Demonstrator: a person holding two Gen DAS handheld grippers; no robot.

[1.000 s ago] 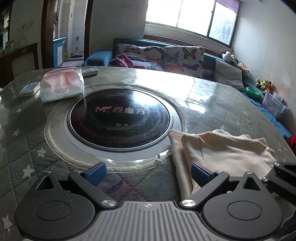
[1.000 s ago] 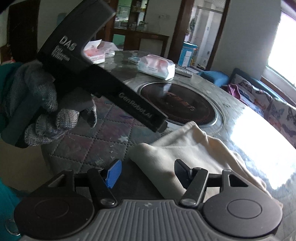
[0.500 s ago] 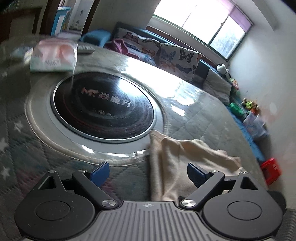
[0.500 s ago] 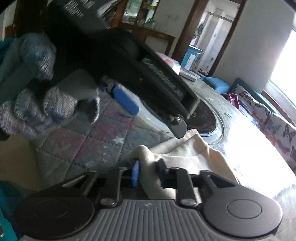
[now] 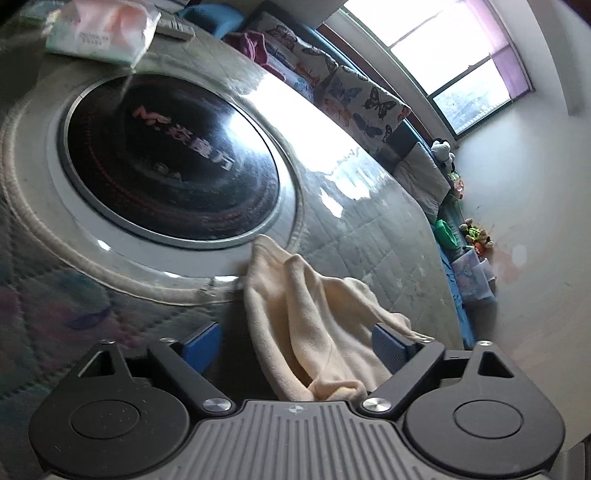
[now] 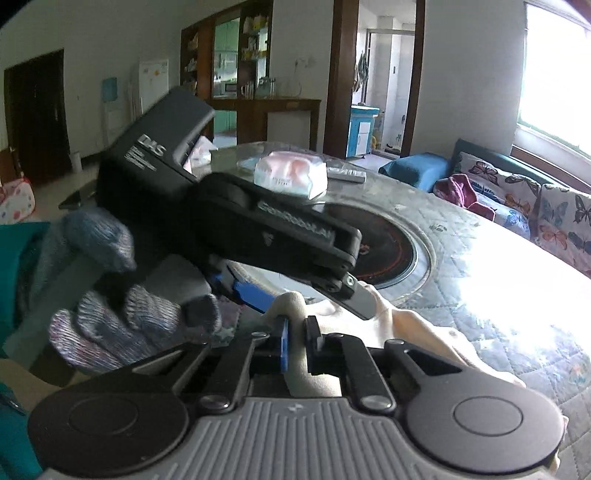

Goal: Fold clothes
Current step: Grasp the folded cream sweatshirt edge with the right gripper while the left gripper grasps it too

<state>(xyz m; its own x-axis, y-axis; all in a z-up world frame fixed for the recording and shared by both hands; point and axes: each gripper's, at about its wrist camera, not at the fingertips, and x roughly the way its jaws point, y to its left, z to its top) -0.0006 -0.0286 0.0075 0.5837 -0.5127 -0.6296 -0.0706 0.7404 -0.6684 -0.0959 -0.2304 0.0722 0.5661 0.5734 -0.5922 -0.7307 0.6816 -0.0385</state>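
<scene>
Right gripper [image 6: 296,345] now around cloth [image 5: 314,325]

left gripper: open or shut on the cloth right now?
Open. In the left wrist view the left gripper has its blue pads wide apart, with the cream cloth lying loose between them. The right gripper is shut on the cloth.

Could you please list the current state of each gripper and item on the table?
Left gripper: open, fingers straddling the cloth.
Right gripper: shut on the cloth's edge.
Cream cloth: rumpled, partly lifted off the table.
Tissue pack: lying flat beyond the hob.
Round hob: nothing on it.
</scene>
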